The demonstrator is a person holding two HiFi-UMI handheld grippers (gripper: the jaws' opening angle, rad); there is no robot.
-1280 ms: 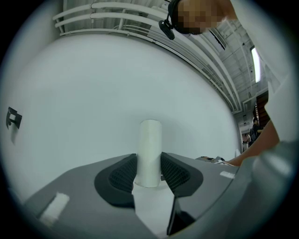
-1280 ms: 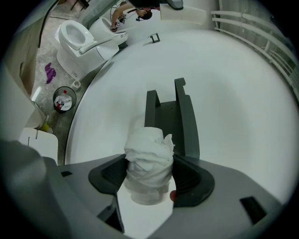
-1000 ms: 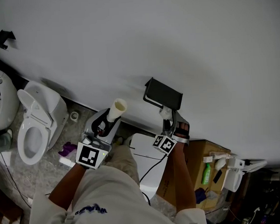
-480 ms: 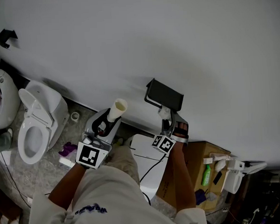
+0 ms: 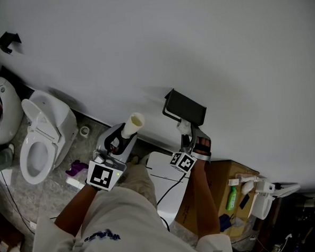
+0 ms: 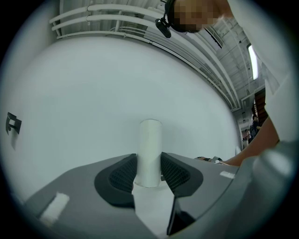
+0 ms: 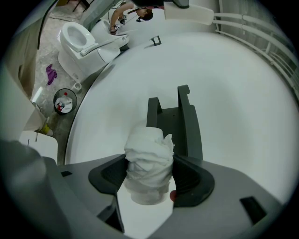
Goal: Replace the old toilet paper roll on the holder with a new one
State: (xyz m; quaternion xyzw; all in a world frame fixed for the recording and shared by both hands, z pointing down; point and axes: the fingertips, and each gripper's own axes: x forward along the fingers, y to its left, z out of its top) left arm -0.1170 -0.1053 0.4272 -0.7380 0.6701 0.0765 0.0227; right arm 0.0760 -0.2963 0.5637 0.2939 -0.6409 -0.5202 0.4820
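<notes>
White wall [image 5: 195, 40] fills most of the frame. Speckled floor [image 5: 50, 193] sits lower left with a white toilet [image 5: 41, 140] on it. Black holder [image 5: 184, 106] is on the wall at centre frame. Right hand-held gripper [image 7: 148, 179] is clenched on a ragged paper roll [image 7: 148, 161] just below the holder; contact unclear. Left hand-held gripper [image 6: 148, 173], jaws narrow, is clamped on a bare cardboard tube [image 6: 150, 149], left of the holder and apart from it.
</notes>
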